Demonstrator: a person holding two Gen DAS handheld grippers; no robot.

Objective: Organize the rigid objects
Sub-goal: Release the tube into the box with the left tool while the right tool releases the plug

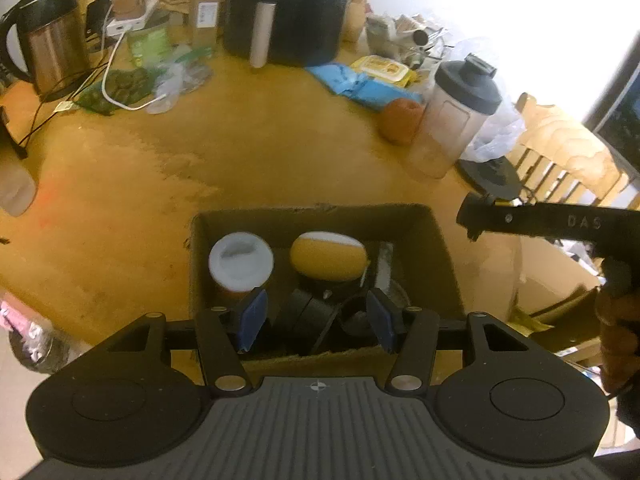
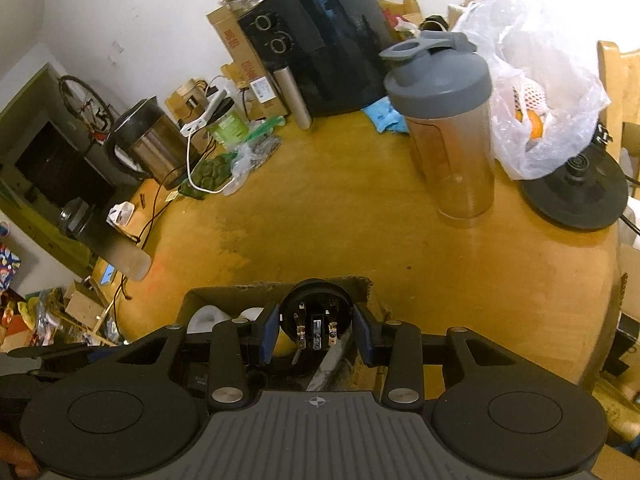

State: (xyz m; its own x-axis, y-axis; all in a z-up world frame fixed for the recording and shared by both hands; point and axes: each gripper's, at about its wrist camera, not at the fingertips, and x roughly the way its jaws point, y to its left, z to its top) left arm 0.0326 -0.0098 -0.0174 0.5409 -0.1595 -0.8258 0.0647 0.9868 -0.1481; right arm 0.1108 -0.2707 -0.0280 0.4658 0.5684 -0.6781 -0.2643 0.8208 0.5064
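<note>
Here the left gripper [image 1: 316, 320] hangs spread and empty over the cardboard box [image 1: 436, 256] — the right gripper [image 2: 316, 332] pinches a black plug [image 2: 316, 316].

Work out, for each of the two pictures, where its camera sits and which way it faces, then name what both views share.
Left wrist: on the left gripper, looking down into the cardboard box; own open fingers show, plus the right gripper's arm and a hand.
Right wrist: on the right gripper, facing across the table; its fingers clamp a black round plug.
Shared: box, shaker bottle, air fryer, kettle.
</note>
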